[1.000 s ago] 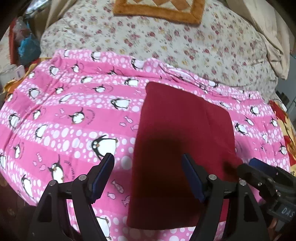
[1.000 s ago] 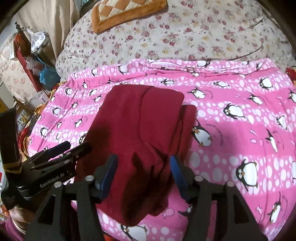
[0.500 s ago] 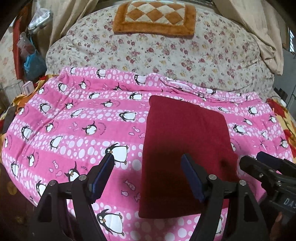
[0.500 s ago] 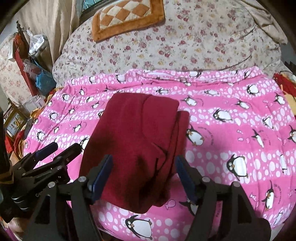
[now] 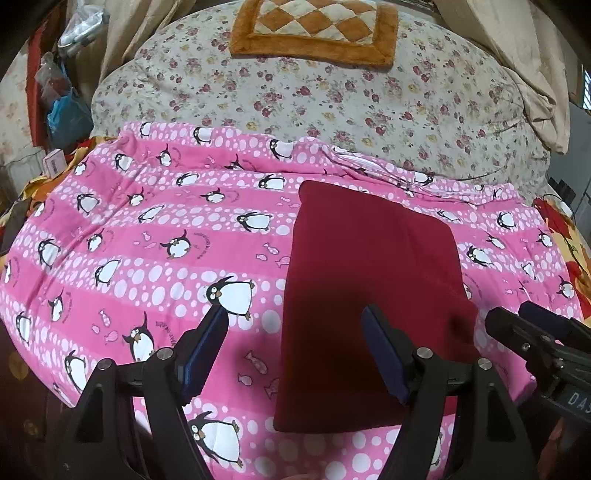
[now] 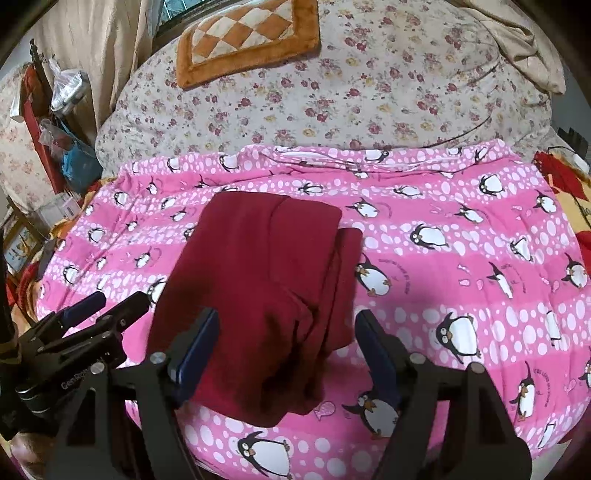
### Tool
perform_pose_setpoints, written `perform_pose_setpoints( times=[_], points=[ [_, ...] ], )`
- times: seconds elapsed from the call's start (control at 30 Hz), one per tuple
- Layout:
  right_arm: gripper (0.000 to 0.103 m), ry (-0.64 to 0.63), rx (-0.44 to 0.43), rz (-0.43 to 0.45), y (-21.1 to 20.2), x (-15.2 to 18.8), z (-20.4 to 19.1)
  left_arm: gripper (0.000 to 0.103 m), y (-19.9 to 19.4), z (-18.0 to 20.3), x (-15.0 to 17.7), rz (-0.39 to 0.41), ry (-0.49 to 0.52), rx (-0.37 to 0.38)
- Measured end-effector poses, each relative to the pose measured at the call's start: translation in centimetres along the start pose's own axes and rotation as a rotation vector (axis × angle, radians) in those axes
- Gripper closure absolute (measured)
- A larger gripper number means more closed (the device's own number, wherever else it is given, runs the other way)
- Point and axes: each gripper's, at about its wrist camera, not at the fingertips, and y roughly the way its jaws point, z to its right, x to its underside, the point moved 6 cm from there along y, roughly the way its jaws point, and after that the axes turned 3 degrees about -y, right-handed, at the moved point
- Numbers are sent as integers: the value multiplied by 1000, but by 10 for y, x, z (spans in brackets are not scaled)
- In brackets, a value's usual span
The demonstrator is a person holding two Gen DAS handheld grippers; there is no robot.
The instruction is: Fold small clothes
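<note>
A dark red garment (image 5: 369, 295) lies folded into a rectangle on the pink penguin blanket (image 5: 147, 240). In the right wrist view the garment (image 6: 258, 288) shows layered folds, with a narrow strip sticking out on its right side. My left gripper (image 5: 295, 332) is open and empty, held above the garment's near left edge. My right gripper (image 6: 286, 332) is open and empty, above the garment's near end. Each gripper shows in the other's view: the right one (image 5: 535, 332) at the right, the left one (image 6: 99, 306) at the left.
Behind the blanket is a floral bedspread (image 5: 332, 103) with an orange checked cushion (image 5: 317, 29). Beige cloth (image 6: 528, 44) lies at the back right. Bags and clutter (image 6: 66, 147) stand at the left. A red and yellow cover (image 5: 569, 240) borders the right.
Both grippers have pulled back and up from the garment, so more of the bed shows. The garment lies as before. Both stay open.
</note>
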Motion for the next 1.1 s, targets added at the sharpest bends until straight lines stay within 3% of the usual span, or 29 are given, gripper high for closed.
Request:
perform_pose_setpoints(
  times=[1.1],
  points=[
    [24, 8, -6, -35, 14, 4, 1, 47, 11, 7, 4, -29, 25, 4]
  ],
)
